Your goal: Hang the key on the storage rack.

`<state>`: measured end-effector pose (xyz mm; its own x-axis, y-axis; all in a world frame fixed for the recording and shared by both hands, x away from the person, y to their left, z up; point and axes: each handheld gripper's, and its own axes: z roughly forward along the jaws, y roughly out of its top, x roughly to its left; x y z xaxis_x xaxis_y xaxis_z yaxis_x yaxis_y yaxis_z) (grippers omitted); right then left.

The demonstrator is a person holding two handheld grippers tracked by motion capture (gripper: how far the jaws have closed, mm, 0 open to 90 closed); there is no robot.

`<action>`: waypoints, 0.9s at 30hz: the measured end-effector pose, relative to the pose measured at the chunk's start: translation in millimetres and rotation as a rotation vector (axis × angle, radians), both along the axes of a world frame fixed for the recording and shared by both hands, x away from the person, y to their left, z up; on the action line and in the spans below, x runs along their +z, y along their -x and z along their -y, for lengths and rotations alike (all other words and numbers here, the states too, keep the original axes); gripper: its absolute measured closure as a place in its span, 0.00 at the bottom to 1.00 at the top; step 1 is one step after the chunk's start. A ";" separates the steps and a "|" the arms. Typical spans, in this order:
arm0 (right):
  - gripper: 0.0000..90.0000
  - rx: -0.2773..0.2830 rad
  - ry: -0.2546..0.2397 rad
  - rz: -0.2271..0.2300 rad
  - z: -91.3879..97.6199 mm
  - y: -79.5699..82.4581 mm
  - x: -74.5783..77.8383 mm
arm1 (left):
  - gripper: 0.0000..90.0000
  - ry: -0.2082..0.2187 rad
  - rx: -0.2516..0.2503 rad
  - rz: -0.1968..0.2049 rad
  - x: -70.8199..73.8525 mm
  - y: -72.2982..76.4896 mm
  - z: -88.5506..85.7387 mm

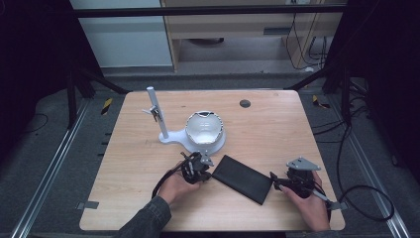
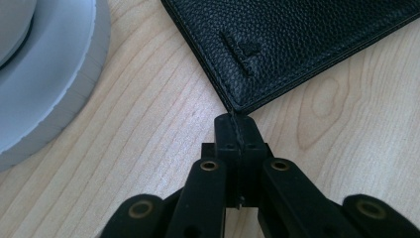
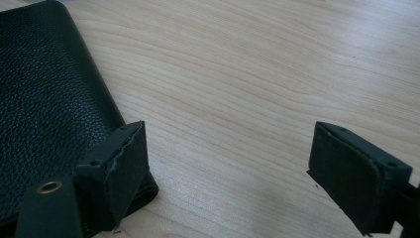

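wallet [image 1: 242, 178] of black grained leather lies flat on the bench [image 1: 277, 134], near the front edge, its long axis running slantwise from the left claw [image 1: 204, 171] down toward the right claw [image 1: 275, 184]. each claw sits at one end of it. in the left claw's view the jaws are pressed together with nothing between them, their tip just at the wallet's near corner [image 2: 237, 106]. the right claw stands wide open, one jaw beside the wallet's end [image 3: 54, 124], the other over bare wood. both hands rest low on the bench, claws levelled inward at the wallet. behind stands a white bowl [image 1: 203, 128] on a stand [image 1: 163, 135] with a post.
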<state>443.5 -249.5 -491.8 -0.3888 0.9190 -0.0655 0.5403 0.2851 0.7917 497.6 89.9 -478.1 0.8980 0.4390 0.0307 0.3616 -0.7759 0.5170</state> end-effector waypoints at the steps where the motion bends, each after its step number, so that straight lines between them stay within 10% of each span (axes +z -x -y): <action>1: 0.17 0.000 0.000 0.000 0.0 0.0 0.0 | 1.00 0.000 0.000 0.000 0.0 0.0 0.0; 19: 0.17 0.019 -0.017 0.014 -1.1 2.6 2.4 | 1.00 0.074 0.000 0.007 4.3 0.0 -3.6; 27: 0.16 0.126 -0.097 0.014 -25.1 8.6 13.9 | 1.00 0.149 0.003 0.014 7.8 -2.3 -3.9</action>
